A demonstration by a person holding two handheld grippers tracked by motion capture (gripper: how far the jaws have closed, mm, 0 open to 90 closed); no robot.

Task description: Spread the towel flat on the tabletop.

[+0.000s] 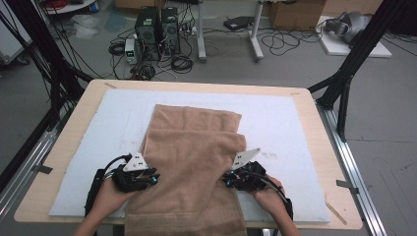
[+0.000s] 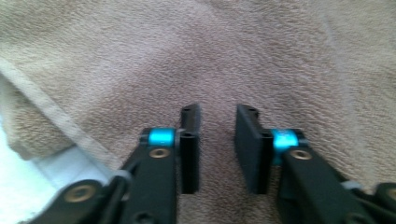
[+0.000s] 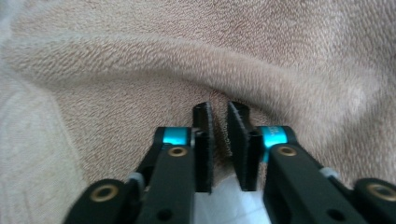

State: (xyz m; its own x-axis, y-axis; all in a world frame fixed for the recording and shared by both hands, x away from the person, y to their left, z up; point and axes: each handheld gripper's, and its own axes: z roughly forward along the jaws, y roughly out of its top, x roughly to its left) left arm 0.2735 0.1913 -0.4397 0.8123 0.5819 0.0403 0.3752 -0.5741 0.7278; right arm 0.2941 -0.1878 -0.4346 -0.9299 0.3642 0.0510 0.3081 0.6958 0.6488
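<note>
A cluttered workshop floor with cables and computer towers (image 1: 157, 32) is lying beyond a wooden table (image 1: 314, 128) that is carrying a white pad (image 1: 275, 123). The left gripper (image 2: 217, 116) is standing with its jaws a little apart over bare terry, pinching nothing. The right gripper (image 3: 219, 114) is showing a narrower gap, again with no cloth between the pads. Outward from them, the tan towel (image 1: 194, 162) is lying between the two hands, its long axis running from the person's edge, where it is hanging over, toward the far side, its far part folded in layers. Each gripper is sitting at one long edge, left (image 1: 142, 177) and right (image 1: 236, 179), about equally near, so the coming grab is probably turning on both reaching inward to those side edges.
</note>
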